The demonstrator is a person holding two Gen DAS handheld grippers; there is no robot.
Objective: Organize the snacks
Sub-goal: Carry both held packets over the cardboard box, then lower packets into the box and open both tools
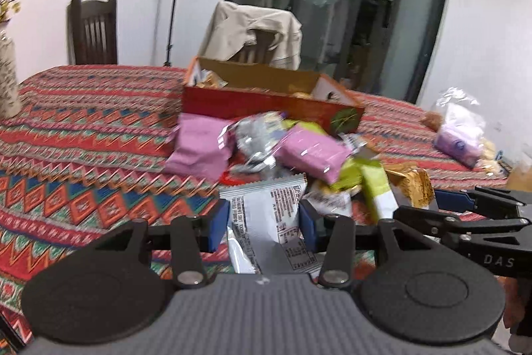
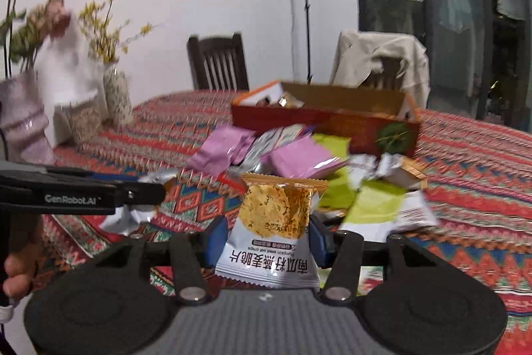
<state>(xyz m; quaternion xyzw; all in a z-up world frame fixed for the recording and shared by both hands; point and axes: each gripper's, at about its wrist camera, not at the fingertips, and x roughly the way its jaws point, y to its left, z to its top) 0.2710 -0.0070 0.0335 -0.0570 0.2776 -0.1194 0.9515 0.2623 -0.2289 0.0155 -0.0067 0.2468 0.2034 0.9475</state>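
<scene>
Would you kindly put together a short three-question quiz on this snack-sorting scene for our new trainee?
1. True or false: the left gripper is empty.
2. Multiple choice: the right gripper is closed on which packet? A) a pink packet B) a pumpkin seed oat crisps packet C) a green packet
3. Short answer: where does the red cardboard box stand relative to the snack pile on the patterned tablecloth?

Key
1. False: it grips a silver-white snack packet.
2. B.
3. Just behind the pile, open at the top, with a few snacks already inside.
</scene>
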